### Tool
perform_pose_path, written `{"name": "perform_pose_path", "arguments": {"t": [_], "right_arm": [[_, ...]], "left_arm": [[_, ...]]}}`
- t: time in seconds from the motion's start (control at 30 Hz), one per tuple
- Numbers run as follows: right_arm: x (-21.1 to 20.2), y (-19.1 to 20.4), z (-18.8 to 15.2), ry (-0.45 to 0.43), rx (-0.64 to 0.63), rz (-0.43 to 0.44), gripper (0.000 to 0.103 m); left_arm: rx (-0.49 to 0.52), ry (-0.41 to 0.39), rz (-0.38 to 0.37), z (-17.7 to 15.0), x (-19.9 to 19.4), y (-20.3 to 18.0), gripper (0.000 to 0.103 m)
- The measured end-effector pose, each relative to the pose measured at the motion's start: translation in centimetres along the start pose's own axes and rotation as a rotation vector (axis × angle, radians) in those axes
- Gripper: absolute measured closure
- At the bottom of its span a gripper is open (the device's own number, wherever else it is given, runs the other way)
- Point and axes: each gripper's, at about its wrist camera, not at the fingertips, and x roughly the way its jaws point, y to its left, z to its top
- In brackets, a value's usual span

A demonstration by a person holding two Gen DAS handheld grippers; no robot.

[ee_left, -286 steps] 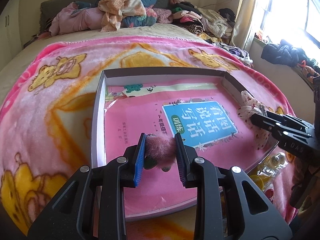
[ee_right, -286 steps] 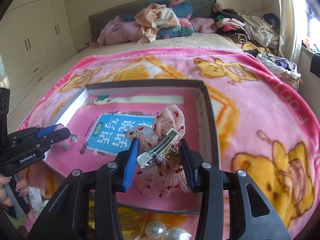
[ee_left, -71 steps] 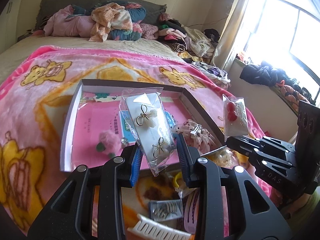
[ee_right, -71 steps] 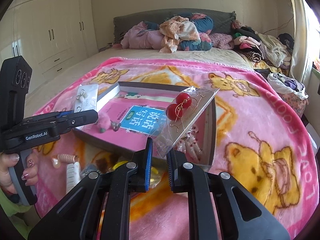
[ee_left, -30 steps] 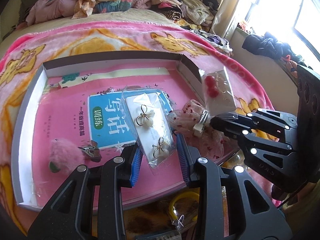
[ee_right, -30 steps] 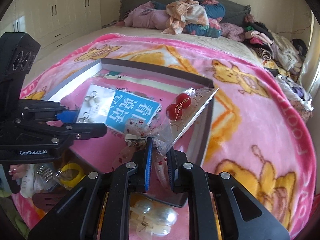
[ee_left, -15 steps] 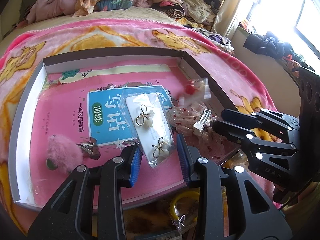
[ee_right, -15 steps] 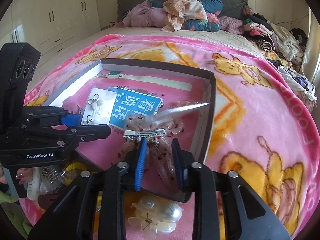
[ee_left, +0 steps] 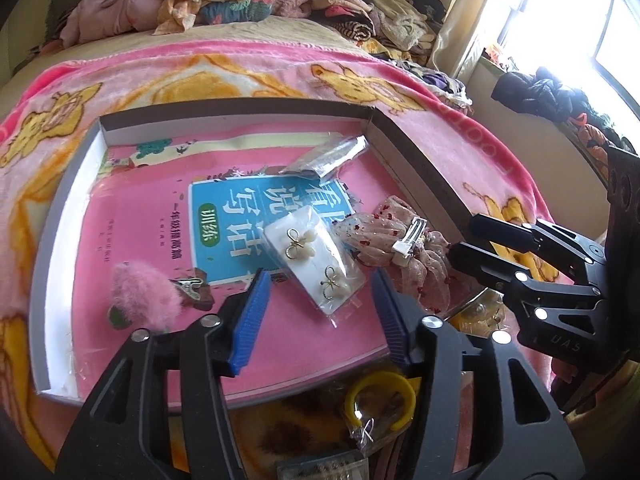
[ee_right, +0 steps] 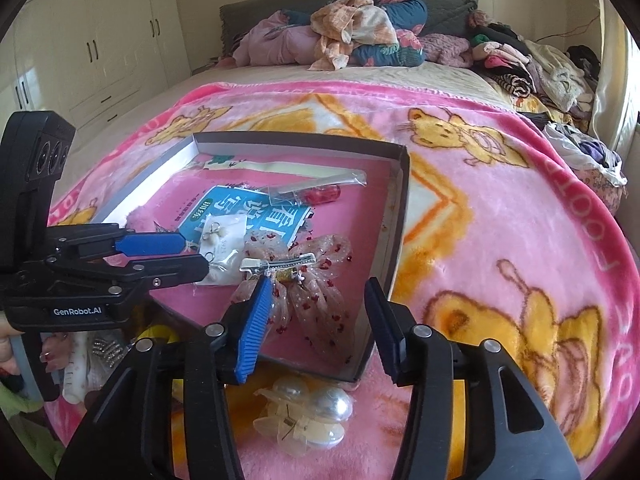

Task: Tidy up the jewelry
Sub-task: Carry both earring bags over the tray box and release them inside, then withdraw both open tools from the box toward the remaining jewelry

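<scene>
- The left hand-held gripper (ee_left: 316,304) stands with its jaws apart after just opening; its ribbed blue pads (ee_left: 250,320) touch nothing. The earring card (ee_left: 316,262) lies flat between and just beyond them, free of the pads.
- The right hand-held gripper (ee_right: 316,320) has also just been opening, and its jaws are apart with nothing pressed; behind the gap lies the bow clip (ee_right: 296,276), not gripped.
- Near the camera, outside the tray, a yellow ring (ee_left: 380,398) in clear wrap and a pearl claw clip (ee_right: 308,416), glossy and round, rest on the blanket (ee_right: 500,208).
- The tray (ee_left: 60,216) is shallow, of grey cardboard with white inner walls, and lies on the blanket on the bed. A pink book (ee_left: 152,216) with a blue label covers its floor.
- In the tray the earring card is a white rectangle in a clear bag and carries two gold bow-shaped earrings with pale beads.
- Just right of it the bow clip is sheer gauze with red dots, on a metal clip.
- On the left lies a fluffy pink clip (ee_left: 144,300).
- Farther in, a clear bag with red bead earrings (ee_right: 320,192) lies flat near the far wall.
- The blanket is plush, pink, with yellow bears.
- At the head of the bed soft clothes (ee_right: 352,36) are heaped.
</scene>
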Motion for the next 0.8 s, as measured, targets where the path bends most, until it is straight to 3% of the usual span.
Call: {"name": "perform_pose_path", "arguments": {"t": [0.33, 0.57, 0.63, 0.8], "right_arm": [[-2.0, 0.2, -0.4, -0.048, 0.031, -0.021, 0.037], [-3.7, 0.4, -0.8, -0.089, 0.051, -0.038, 0.029], [-4.4, 0.4, -0.9, -0.104, 0.06, -0.04, 0.027], [-5.6, 0.7, -1.1, -0.129, 0.064, -0.048, 0.025]], "left_arm": [[-0.027, -0.081, 0.003, -0.3, -2.9, 0.3, 0.037], [-0.052, -0.124, 0.002, -0.8, -4.7, 0.6, 0.035], [-0.06, -0.138, 0.003, -1.0, -5.3, 0.7, 0.022], [-0.06, -0.175, 0.005, -1.3, -6.8, 0.7, 0.017]]}}
